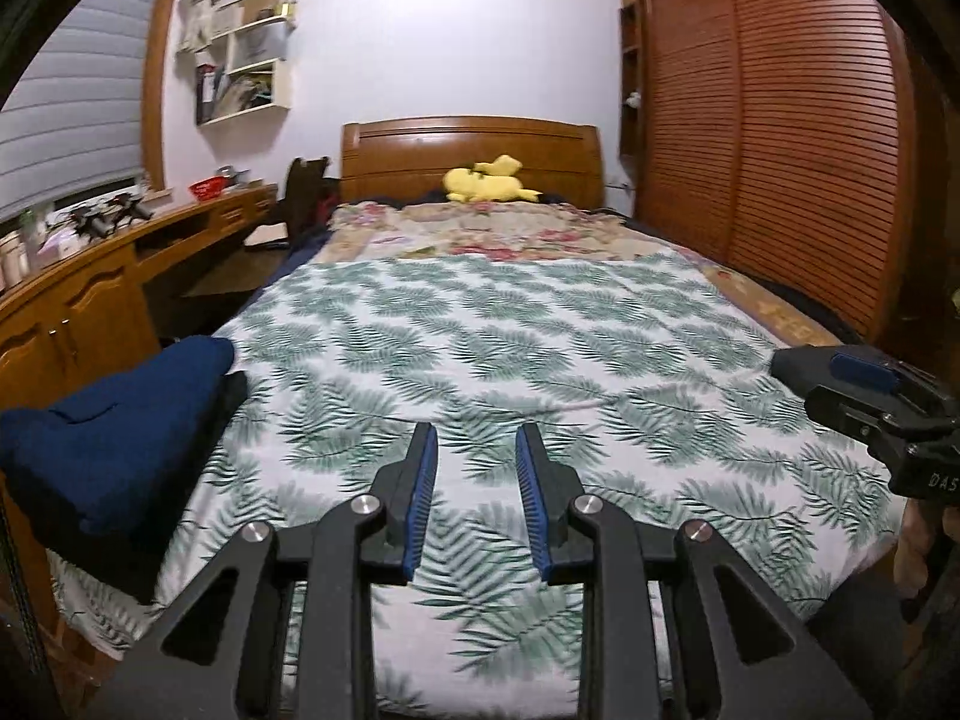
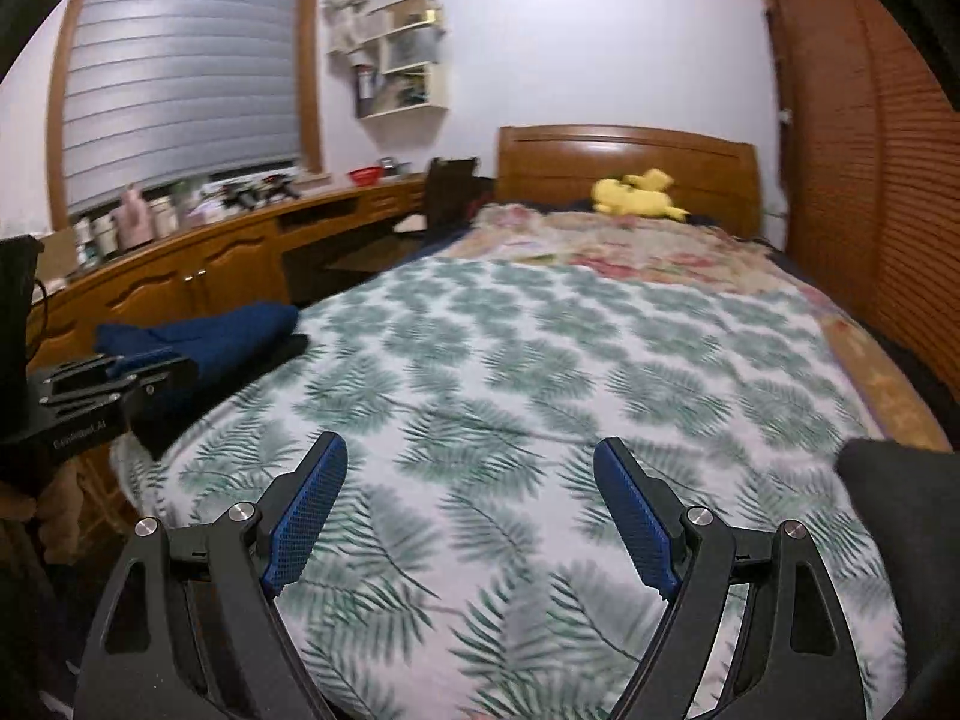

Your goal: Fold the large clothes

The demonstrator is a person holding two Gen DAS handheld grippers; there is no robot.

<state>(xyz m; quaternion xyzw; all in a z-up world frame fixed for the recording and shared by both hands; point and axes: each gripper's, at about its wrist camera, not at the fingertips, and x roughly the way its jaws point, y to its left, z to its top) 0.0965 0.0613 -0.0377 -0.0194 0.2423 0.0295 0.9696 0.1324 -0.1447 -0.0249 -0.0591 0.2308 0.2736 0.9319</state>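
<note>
A folded dark blue garment [image 1: 114, 426] lies at the bed's near left corner, on a black item; it also shows in the right wrist view [image 2: 222, 336]. My left gripper [image 1: 474, 441] is open and empty, held above the leaf-print sheet [image 1: 480, 336], to the right of the garment. My right gripper [image 2: 471, 456] is wide open and empty above the same sheet [image 2: 540, 360]. It appears at the right edge of the left wrist view [image 1: 870, 384]. The left gripper's body [image 2: 114, 390] shows at the left of the right wrist view, beside the garment.
A yellow plush toy [image 1: 489, 180] lies by the wooden headboard [image 1: 471, 144]. A floral blanket [image 1: 480, 231] covers the far bed. A wooden desk [image 1: 90, 288] with clutter runs along the left. A slatted wardrobe [image 1: 774, 138] stands at the right. A dark grey object [image 2: 894, 516] sits near right.
</note>
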